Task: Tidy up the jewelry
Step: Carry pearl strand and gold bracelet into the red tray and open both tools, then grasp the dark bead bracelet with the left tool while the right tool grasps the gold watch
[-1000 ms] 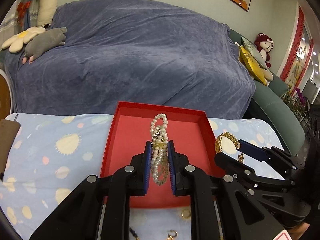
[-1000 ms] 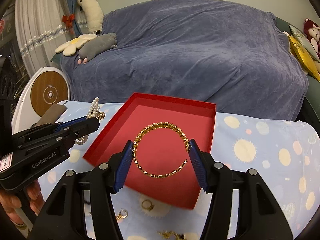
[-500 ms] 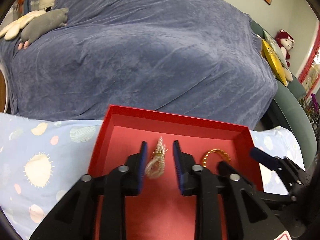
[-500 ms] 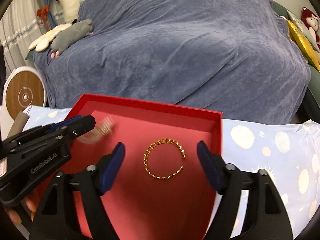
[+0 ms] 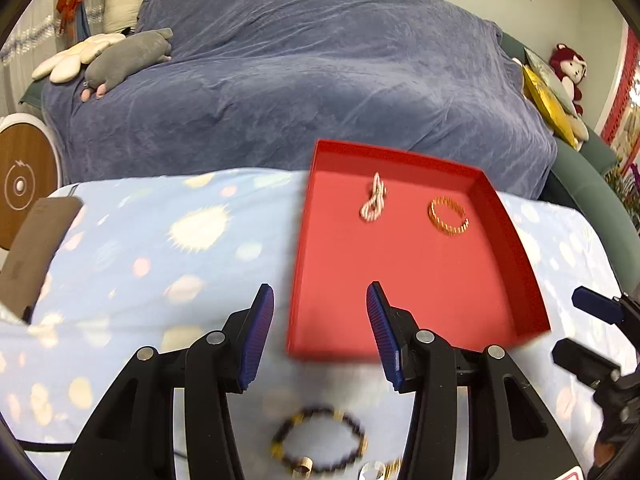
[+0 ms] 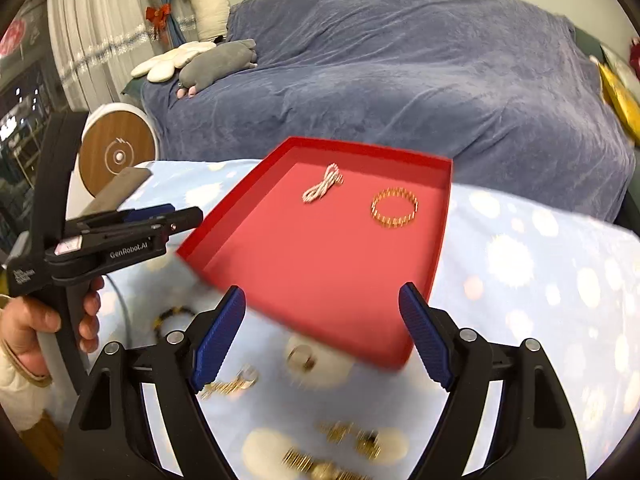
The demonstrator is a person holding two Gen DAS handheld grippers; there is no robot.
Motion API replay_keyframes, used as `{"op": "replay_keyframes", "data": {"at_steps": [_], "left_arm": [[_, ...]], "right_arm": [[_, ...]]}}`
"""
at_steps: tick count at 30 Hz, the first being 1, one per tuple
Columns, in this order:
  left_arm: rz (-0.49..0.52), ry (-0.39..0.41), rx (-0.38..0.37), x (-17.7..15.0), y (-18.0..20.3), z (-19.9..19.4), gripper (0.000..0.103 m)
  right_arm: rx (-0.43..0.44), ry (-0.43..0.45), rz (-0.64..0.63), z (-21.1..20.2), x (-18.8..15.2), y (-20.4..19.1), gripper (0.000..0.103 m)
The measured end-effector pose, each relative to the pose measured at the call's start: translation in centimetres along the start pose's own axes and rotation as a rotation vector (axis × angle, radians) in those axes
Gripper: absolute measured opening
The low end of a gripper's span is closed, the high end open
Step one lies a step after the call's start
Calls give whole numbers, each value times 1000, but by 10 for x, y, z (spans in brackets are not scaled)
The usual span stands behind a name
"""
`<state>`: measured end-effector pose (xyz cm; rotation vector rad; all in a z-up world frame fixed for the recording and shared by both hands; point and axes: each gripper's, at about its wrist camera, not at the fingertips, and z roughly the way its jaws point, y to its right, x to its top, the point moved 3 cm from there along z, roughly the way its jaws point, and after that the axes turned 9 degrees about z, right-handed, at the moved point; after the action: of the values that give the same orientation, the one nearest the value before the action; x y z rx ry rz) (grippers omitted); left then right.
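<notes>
So far, left wrist view: shallow red cardboard tray (image 5: 416,264) holds two pieces toward its far end, a bunched white pearl strand (image 5: 374,199) with its long axis running toward the tray's far wall, and a round gold chain bracelet (image 5: 448,216) just right of it; a dark beaded bracelet (image 5: 318,446) waits on the cloth near the tray's front edge, below the left gripper (image 5: 320,336), whose jaws are opening and empty. Right wrist view: pearl strand lies diagonally toward the tray's far right corner; right gripper (image 6: 320,336) wide open, holding nothing, with loose gold rings and chains (image 6: 344,448) before the tray unsorted.
</notes>
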<state>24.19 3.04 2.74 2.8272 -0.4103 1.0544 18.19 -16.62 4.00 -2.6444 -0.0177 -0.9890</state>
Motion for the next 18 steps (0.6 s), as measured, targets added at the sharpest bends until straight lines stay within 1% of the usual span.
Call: {"op": "replay_keyframes", "data": {"at_steps": [1, 3, 4, 6, 7, 9, 12, 14, 16, 18], "left_arm": [[-2, 2, 1, -8, 0, -8, 58], [-11, 7, 3, -27, 3, -24, 66], [-14, 9, 0, -37, 6, -31, 68], [-14, -16, 5, -57, 11, -37, 72], [-12, -30, 13, -67, 12, -39, 73], [-8, -51, 34, -85, 13, -41, 73], [-16, -84, 44, -105, 9, -38, 73], [-16, -97, 52, -113, 5, -34, 73], [-15, -89, 66, -115, -1, -32, 72], [-26, -83, 60, -115, -6, -27, 72]], "right_arm": [[-6, -7, 17, -7, -6, 0, 77], [-33, 0, 31, -21, -18, 0, 77], [-46, 8, 35, -27, -26, -1, 77], [-61, 22, 61, -39, -41, 1, 79], [-63, 21, 79, -42, -47, 4, 81], [-58, 11, 117, -45, -62, 8, 82], [-80, -13, 118, -41, -79, 8, 82], [-105, -18, 87, -40, -85, 7, 82], [-124, -17, 55, -38, -88, 5, 82], [-122, -17, 48, -37, -90, 5, 82]]}}
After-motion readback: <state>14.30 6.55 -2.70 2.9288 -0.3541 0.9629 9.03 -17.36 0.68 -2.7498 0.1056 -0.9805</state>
